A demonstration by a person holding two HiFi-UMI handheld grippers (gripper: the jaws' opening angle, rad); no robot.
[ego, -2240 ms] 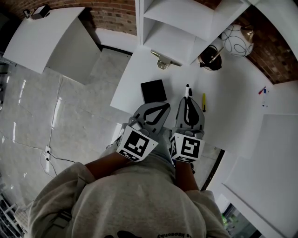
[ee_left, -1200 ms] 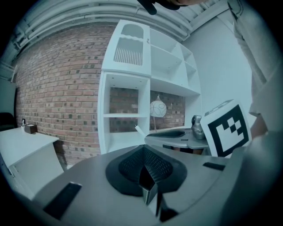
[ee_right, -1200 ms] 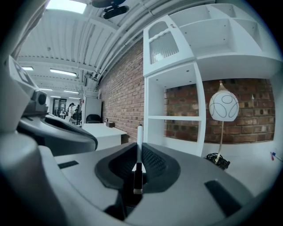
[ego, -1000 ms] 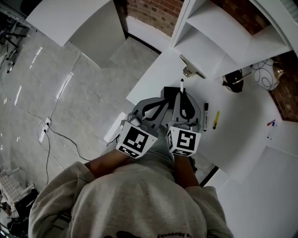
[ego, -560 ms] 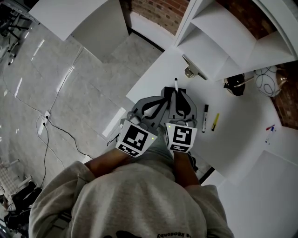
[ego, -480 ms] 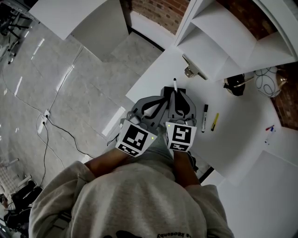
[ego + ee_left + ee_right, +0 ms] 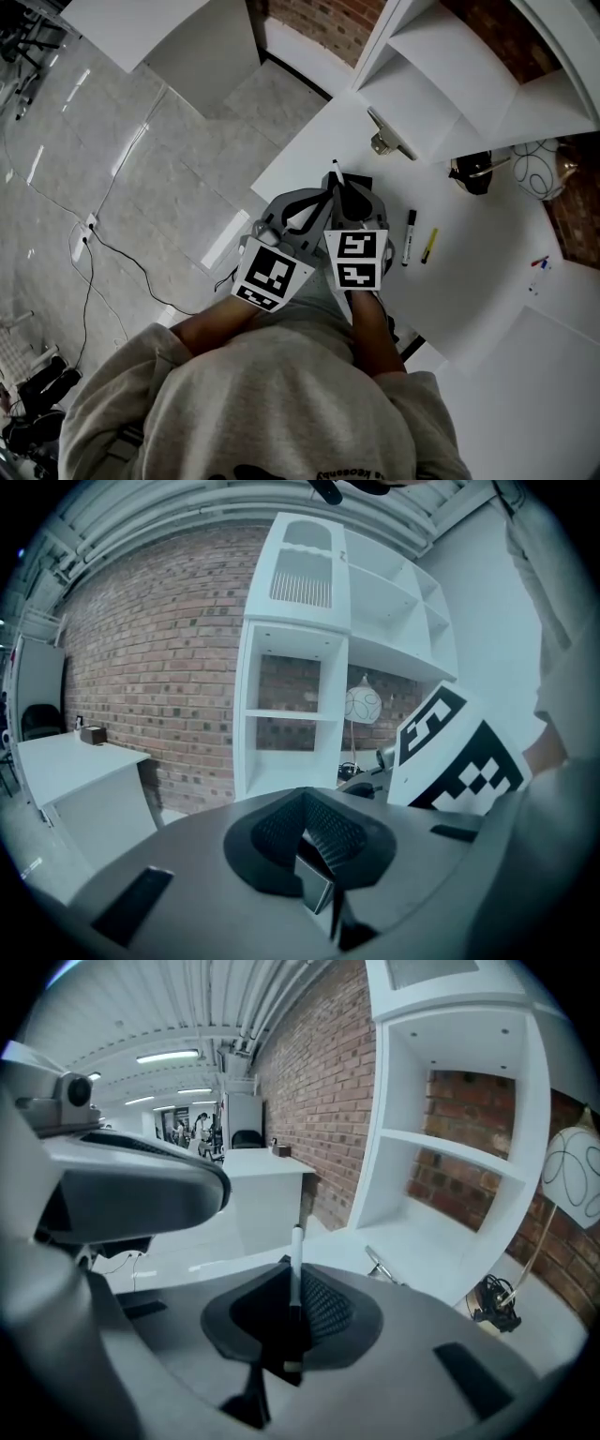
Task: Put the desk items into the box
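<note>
The white marker (image 7: 296, 1274) sat clamped in the right gripper (image 7: 345, 190), whose jaws were closed tight on its barrel; its capped end stuck out past the fingertips, up and away from the person. It was held in the air just above the tabletop (image 7: 309, 150), over a black box (image 7: 360, 178) of which only a dark edge showed, the rest covered by both grippers. The left gripper (image 7: 324, 195) hung touching-close on the left, jaws brought together with nothing between them, its tips right beside the held marker and crowding the space over the box. To the right, a black-capped marker (image 7: 410, 238) and a yellow pen (image 7: 428, 246) lay side by side on the tabletop, apart from the box. Beyond the box a metal clip (image 7: 386, 142) lay at the foot of the white shelf unit (image 7: 441, 84). Further right were a dark bundle of cable (image 7: 471, 172) and a wire globe (image 7: 537, 169). Grey tiled floor (image 7: 141, 187) lay off the tabletop's left edge.
</note>
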